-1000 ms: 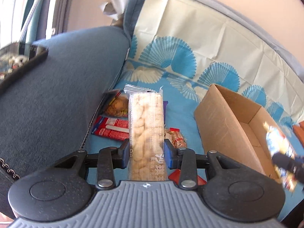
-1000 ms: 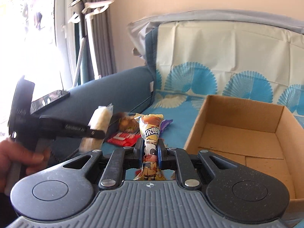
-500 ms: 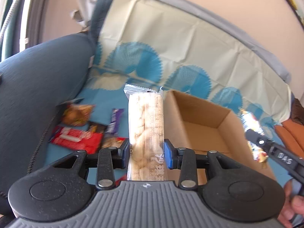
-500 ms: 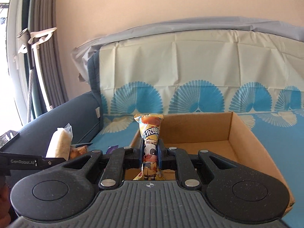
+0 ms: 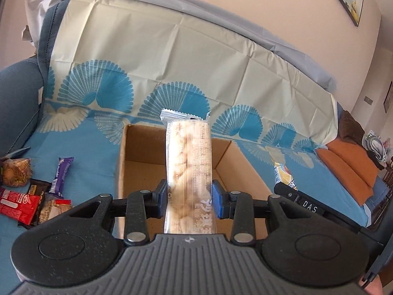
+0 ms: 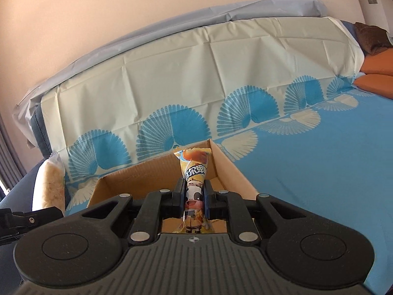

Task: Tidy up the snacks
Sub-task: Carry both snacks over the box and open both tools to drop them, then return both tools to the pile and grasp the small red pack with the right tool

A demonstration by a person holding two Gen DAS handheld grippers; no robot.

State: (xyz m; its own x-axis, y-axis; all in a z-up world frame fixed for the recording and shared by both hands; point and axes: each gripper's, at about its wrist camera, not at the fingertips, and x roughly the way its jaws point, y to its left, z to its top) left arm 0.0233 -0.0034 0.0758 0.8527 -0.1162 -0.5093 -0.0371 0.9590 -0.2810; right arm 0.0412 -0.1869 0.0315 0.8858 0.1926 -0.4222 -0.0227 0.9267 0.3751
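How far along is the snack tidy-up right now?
Done: nothing visible in the cardboard box yet. In hand: left gripper holds a long clear biscuit pack; right gripper holds a yellow cartoon-cow snack, both at the box. Left: loose snacks on the blue cover.

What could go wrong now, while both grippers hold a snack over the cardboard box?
1. The left gripper and right gripper are close together at the cardboard box; they may collide.
2. The long cracker pack is gripped near its lower end, so it may tip and catch the box wall.
3. The yellow snack bag is pinched thin and could slip.
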